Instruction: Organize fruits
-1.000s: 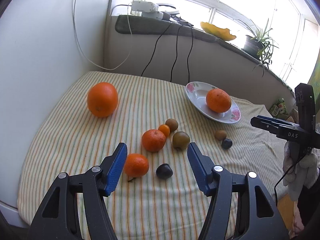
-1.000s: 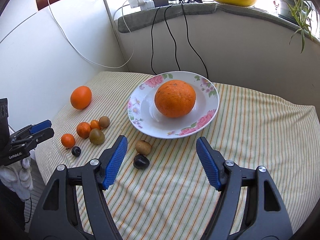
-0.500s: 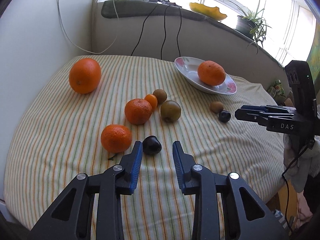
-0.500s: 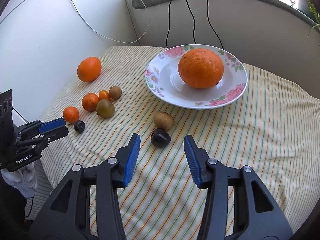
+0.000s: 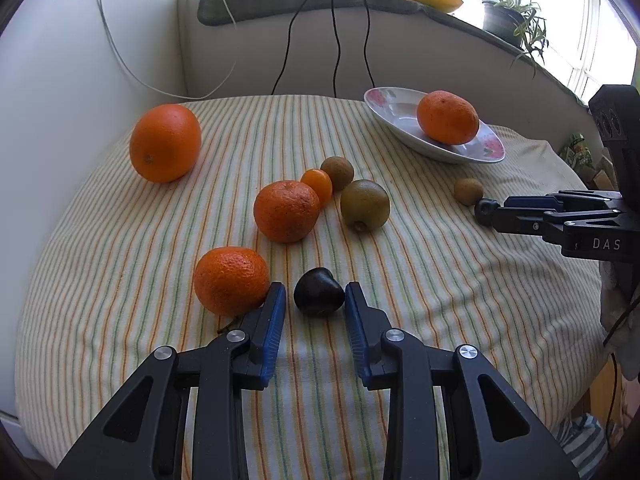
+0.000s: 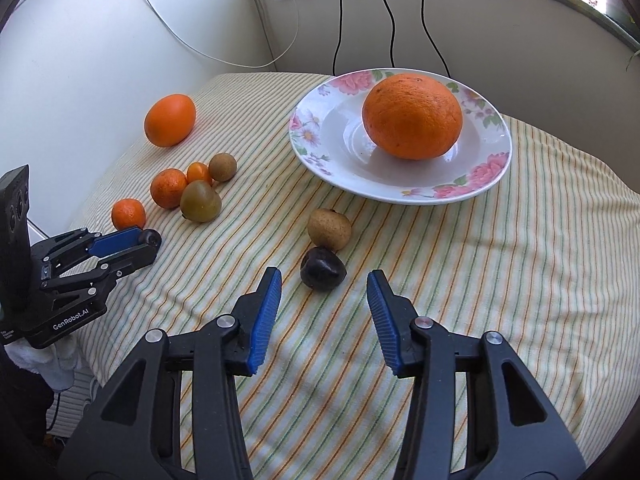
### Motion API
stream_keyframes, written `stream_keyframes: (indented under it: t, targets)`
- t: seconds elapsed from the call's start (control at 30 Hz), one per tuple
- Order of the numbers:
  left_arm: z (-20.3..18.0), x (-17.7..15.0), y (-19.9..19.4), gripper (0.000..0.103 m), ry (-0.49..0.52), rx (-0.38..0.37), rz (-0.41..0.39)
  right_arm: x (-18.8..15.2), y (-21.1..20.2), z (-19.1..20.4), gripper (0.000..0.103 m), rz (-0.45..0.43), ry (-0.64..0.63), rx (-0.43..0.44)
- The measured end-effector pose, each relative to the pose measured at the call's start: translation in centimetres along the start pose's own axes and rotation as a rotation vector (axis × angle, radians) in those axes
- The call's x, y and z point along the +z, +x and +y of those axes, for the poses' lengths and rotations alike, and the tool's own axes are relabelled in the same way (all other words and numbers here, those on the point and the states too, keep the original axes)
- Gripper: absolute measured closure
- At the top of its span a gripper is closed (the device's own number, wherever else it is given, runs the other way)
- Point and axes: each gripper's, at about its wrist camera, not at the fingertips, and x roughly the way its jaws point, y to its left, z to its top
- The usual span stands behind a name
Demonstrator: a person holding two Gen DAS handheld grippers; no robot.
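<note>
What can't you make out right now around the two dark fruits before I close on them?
- Left wrist view: whether the left hand-held gripper pads touch the near dark fruit; the gap is too narrow to judge.
- Left wrist view: the far dark fruit is mostly hidden behind the right hand-held gripper.
- Right wrist view: the near dark fruit is half covered by the left hand-held gripper's fingers.
- Both views: what the dark fruits are; too small.

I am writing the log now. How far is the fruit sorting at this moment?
Done: one orange lies on the plate. In hand: nothing gripped yet; the left gripper brackets a dark fruit, and the right gripper is open near another dark fruit. Left: the other fruits on the cloth.
</note>
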Motion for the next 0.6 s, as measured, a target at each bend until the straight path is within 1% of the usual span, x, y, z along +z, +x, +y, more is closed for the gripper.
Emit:
stream_keyframes:
  t: [0.1, 0.13, 0.3, 0.4, 0.47, 0.6]
  targets:
    - [0.4, 0.0, 0.0, 0.077, -0.017, -0.014, -0.001, 0.0, 0.7, -0.1, 0.057, 0.016, 0.002, -0.008]
    - [0.4, 0.1, 0.0, 0.08, -0.022, -0.013, 0.0, 0.0, 0.9, -0.2, 0.058, 0.02, 0.006, -0.006]
    - [0.4, 0.1, 0.1, 0.08, -0.02, -0.014, -0.001, 0.3, 1.2, -0.2, 0.062, 0.021, 0.004, -0.007]
    - [0.4, 0.1, 0.1, 0.08, -0.028, -0.021, -0.003, 0.3, 1.4, 0.0, 0.068, 0.024, -0.012, -0.014]
    - [0.5, 0.1, 0.1, 0.081, -0.036, -0.031, -0.003, 0.3, 1.5, 0.3, 0.076, 0.026, -0.017, -0.005]
    - [0.5, 0.3, -0.2, 0.081, -0.045, -0.054, -0.008, 0.3, 1.5, 0.2, 0.077, 0.026, -0.019, -0.004]
